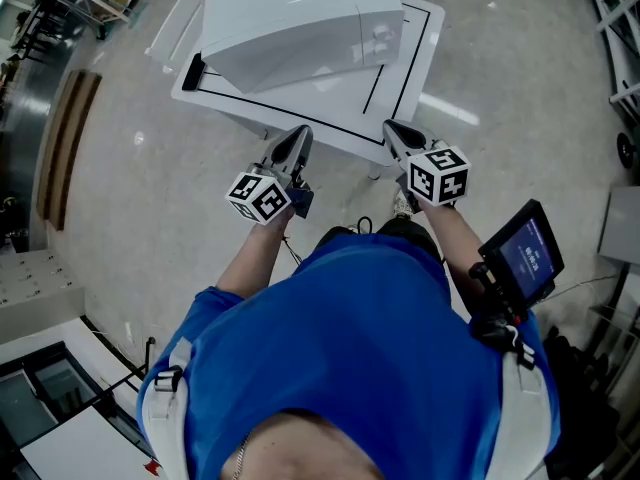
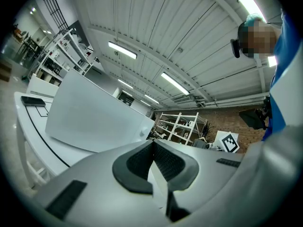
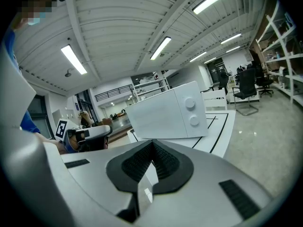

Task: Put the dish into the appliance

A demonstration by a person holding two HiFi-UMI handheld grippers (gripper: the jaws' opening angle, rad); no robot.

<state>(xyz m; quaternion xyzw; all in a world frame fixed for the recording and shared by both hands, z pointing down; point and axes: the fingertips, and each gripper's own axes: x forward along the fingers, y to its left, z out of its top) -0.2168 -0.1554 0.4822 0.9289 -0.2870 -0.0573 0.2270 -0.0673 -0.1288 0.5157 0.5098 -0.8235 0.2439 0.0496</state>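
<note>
Left tongs (image 1: 298, 136), right tongs (image 1: 393, 130) closed, empty; ribbed black pads (image 3: 166, 162) meeting. Boxy white microwave (image 1: 290, 18), 2 round knobs (image 3: 190, 103).

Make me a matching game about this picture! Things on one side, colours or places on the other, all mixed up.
Things:
1 microwave
2 shirt
3 cube
4 left hand-held gripper

Match with:
A blue
B jaws together
C on the table
D black-and-white squares

Pairs: 1-C, 2-A, 3-D, 4-B.
</note>
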